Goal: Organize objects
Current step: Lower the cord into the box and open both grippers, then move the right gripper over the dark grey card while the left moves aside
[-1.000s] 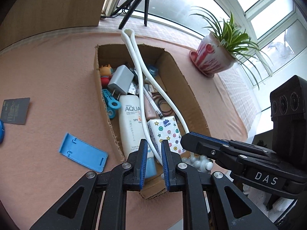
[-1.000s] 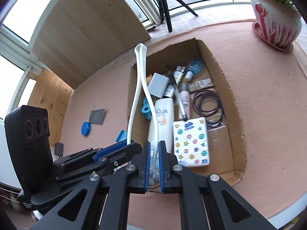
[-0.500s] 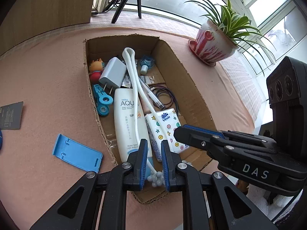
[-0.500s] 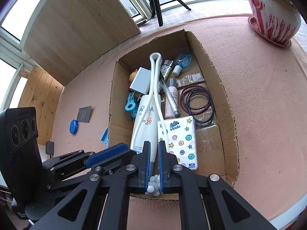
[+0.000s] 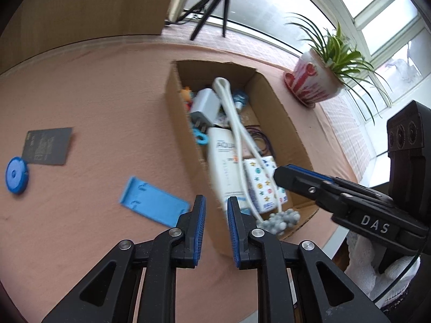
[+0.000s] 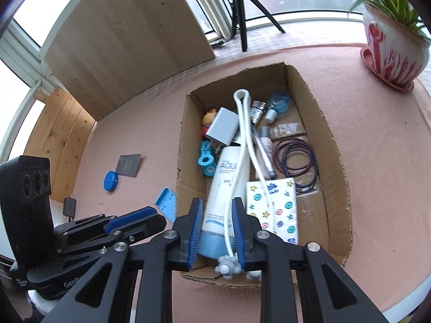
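The left gripper (image 5: 216, 207) hangs over the near left corner of the box (image 5: 282, 119), its fingers spread with nothing between them. The right gripper (image 6: 217, 208) is over the box's near end, fingers spread on either side of the tube (image 6: 223, 185) and the white cord (image 6: 243, 145) without gripping them. The cord's knobbly end (image 6: 229, 265) rests on the near wall of the box; its loop reaches toward the far end, lying over the tube and beside the tissue pack (image 6: 277, 210). Farther in lie a charger (image 6: 222, 129), blue clip (image 6: 206, 158) and hair ties (image 6: 296, 158). On the desk (image 5: 94, 94) left of the box lie a blue stand (image 5: 153, 204), a dark card (image 5: 47, 145) and a blue disc (image 5: 16, 175). A potted plant (image 6: 390, 51) stands far right.
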### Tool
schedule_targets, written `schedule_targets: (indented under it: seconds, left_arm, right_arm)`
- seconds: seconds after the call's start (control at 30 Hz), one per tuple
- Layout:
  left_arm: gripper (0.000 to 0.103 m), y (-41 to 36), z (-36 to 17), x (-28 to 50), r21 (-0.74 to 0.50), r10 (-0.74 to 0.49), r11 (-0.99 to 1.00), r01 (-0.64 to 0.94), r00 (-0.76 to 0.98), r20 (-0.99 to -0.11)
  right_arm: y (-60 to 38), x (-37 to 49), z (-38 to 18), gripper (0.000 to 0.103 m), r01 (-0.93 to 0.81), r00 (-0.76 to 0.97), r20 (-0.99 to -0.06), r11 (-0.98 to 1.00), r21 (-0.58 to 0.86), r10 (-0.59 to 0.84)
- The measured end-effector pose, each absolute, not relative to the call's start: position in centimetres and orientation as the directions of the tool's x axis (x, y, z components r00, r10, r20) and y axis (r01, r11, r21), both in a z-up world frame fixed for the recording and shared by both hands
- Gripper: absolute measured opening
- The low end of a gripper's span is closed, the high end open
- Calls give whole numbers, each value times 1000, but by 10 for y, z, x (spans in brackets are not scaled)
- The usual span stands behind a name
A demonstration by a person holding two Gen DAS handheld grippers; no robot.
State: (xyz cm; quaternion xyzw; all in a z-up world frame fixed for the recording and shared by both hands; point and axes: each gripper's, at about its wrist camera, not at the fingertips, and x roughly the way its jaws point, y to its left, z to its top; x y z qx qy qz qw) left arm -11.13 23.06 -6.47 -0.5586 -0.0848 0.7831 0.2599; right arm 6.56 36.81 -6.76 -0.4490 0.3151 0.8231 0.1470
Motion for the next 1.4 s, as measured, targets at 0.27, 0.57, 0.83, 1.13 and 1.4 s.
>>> schedule_targets:
  seconds: [0.27, 0.57, 0.83, 1.13, 1.4]
  left_arm:
    - [24, 147, -70, -111, -409, 448, -894, -186, -296, -844]
    - [28, 53, -81, -113, -382, 376, -923, -53, -338, -863]
    - [29, 14, -86, -134, -353, 343, -935, -35, -339, -876]
    - [33, 19, -99, -235, -314, 318, -947, -67, -311, -896]
    - [33, 18, -140, -296, -321, 316, -947, -15, -227, -921]
  right_arm:
    - [331, 42, -57, 21, -463, -581, -813, -811, 357, -26]
    - [290, -1, -62, 32, -394, -580, -812, -852, 346, -62]
    - [279, -45, -95, 32, -425, -468, -877, -842, 332, -110]
    - [262, -26, -119, 32, -474, -449, -874, -781, 407, -184]
    - [267, -4, -108, 32, -507, -469, -868, -755, 416, -163]
